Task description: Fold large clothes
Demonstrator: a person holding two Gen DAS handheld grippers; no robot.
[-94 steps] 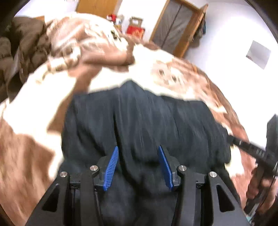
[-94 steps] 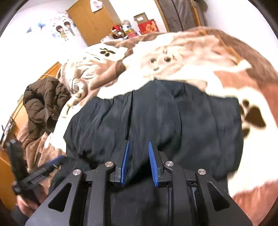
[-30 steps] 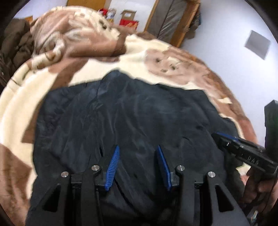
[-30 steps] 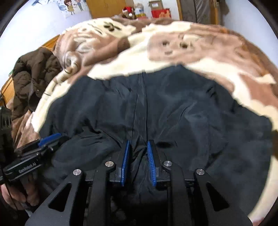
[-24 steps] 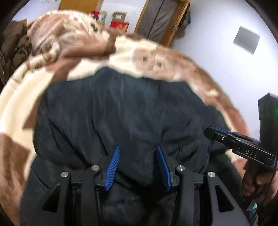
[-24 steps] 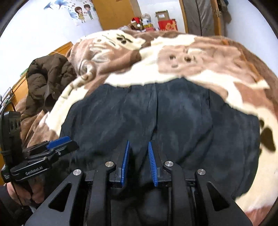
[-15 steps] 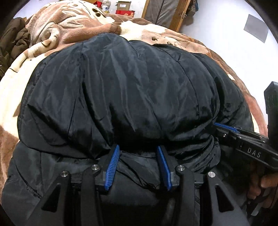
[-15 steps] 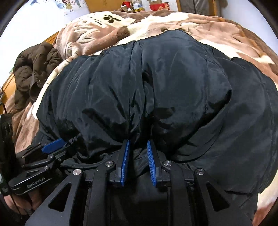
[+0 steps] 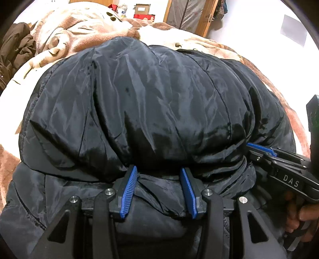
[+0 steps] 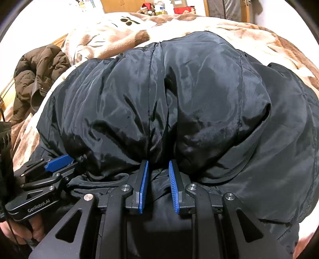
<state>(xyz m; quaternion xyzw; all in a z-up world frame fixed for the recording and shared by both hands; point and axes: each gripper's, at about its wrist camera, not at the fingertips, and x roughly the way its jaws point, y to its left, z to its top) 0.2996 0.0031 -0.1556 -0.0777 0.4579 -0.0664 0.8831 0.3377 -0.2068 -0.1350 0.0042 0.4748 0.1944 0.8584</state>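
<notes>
A large black puffy jacket (image 9: 159,103) lies on the bed, its far part folded back toward me in a bulging layer; it also fills the right wrist view (image 10: 199,99). My left gripper (image 9: 159,171) sits at the near edge of the fold, its jaws apart with black fabric bunched between the blue pads. My right gripper (image 10: 158,165) is at the same edge further right, its jaws closer together with a fabric fold between them. Each gripper shows in the other's view: the right one (image 9: 259,148) and the left one (image 10: 57,162).
A brown and cream fleece blanket (image 10: 119,33) covers the bed under the jacket. A brown puffy coat (image 10: 37,75) is heaped at the left edge of the bed. Wooden doors, boxes and red items stand at the far wall (image 9: 143,15).
The jacket's far part has been pulled over toward me and now bulges over the near part. Both grippers have moved back to the near edge with it.
</notes>
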